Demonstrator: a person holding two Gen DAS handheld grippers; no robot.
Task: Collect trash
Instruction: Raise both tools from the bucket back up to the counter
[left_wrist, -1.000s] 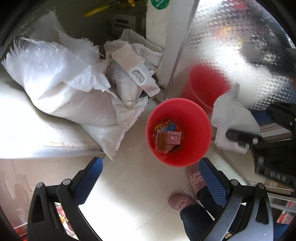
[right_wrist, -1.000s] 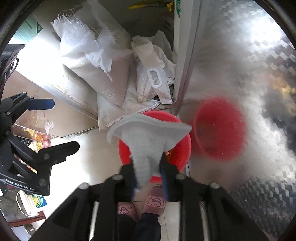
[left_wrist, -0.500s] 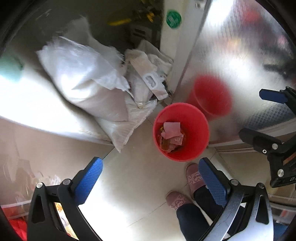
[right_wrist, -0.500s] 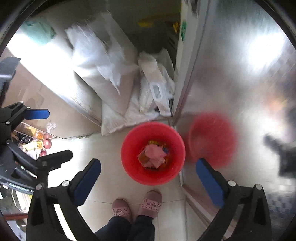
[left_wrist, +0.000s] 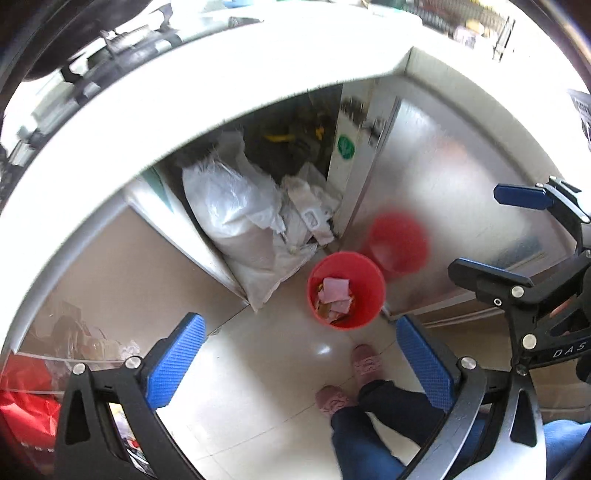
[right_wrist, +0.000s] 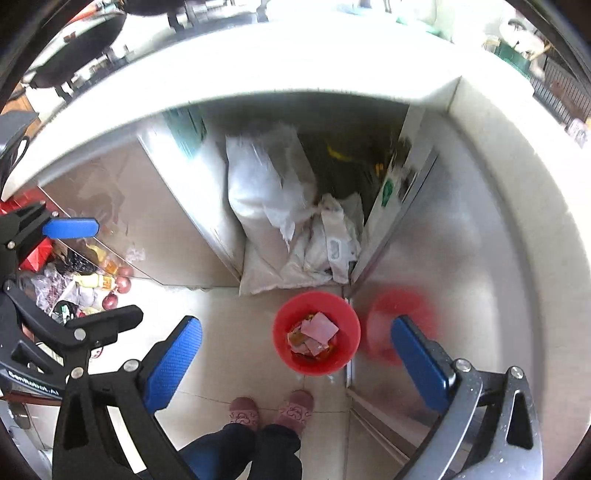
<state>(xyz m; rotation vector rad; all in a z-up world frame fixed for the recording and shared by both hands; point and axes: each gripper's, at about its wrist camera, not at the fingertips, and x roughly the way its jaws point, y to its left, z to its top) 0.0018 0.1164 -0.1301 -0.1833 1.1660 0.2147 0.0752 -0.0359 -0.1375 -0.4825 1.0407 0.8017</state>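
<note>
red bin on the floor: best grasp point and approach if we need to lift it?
Grip the red bin by its rim, from straight above, one finger inside and one outside the wall. It stands upright and open-topped. Take the rim nearest the slippers: the far side sits against white sacks and the metal door.

**Much of the corner lost to blur and frame edges**

The sacks (right_wrist: 266, 192) in the open cupboard at upper middle are smeared, and whatever lies in the dark behind them, bar a yellow streak, I cannot make out. The scraps (right_wrist: 314, 332) in the bin (right_wrist: 343, 354) are too small to name, beyond pink paper on top. On the steel door (left_wrist: 461, 206) at right, a red reflection (left_wrist: 399, 243) is only a haze. The clutter (right_wrist: 85, 280) at left is too jumbled to sort. The person (right_wrist: 243, 450) is cut off at the bottom edge, legs and slippers alone showing. The counter (left_wrist: 221, 85) across the top is blown out white, and the things on it are blurred.
</note>
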